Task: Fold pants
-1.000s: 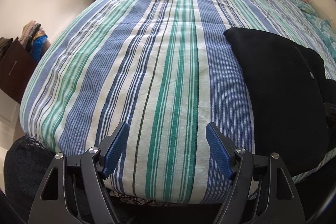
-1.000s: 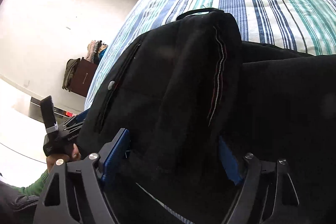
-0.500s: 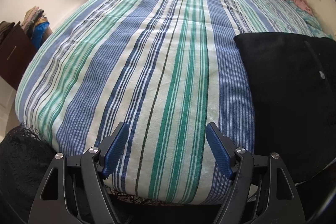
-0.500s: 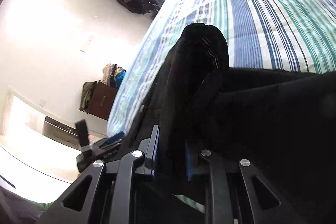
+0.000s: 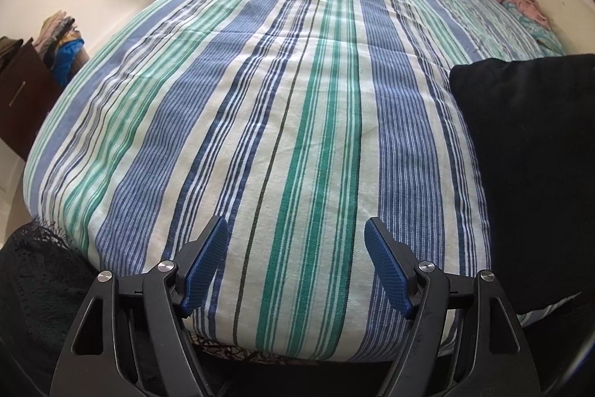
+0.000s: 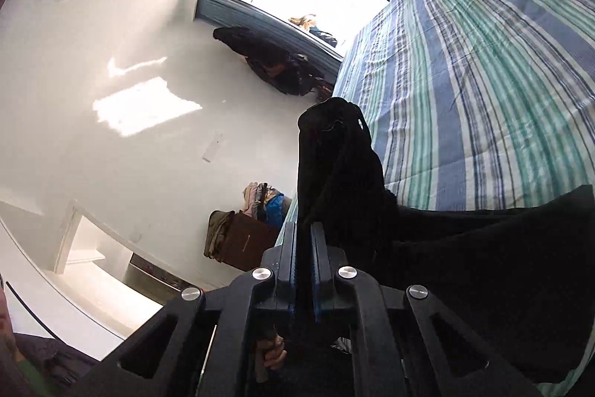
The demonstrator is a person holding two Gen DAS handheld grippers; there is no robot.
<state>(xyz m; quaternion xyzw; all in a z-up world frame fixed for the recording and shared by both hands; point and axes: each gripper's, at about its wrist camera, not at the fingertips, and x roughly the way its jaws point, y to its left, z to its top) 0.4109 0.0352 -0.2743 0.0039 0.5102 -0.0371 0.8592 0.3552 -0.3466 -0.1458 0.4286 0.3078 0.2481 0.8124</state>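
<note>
— Clamping what, and why? The right tongs [image 6: 304, 248] are pinched together on a bunched edge of the black pants [image 6: 465, 266], raised off the striped bed [image 6: 483, 80], probably to carry a fold across.

— And the left tongs [image 5: 295, 261]? Spread apart, holding nothing; the pants [image 5: 528, 166] lie to their right.

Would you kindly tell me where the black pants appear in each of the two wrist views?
Left wrist: the black pants lie along the right edge, flat on the striped bedspread, apart from the open left tongs.
Right wrist: they rise from the shut right tongs at centre and spread to the lower right.
Shared landmark: the brown cabinet by the wall.
</note>
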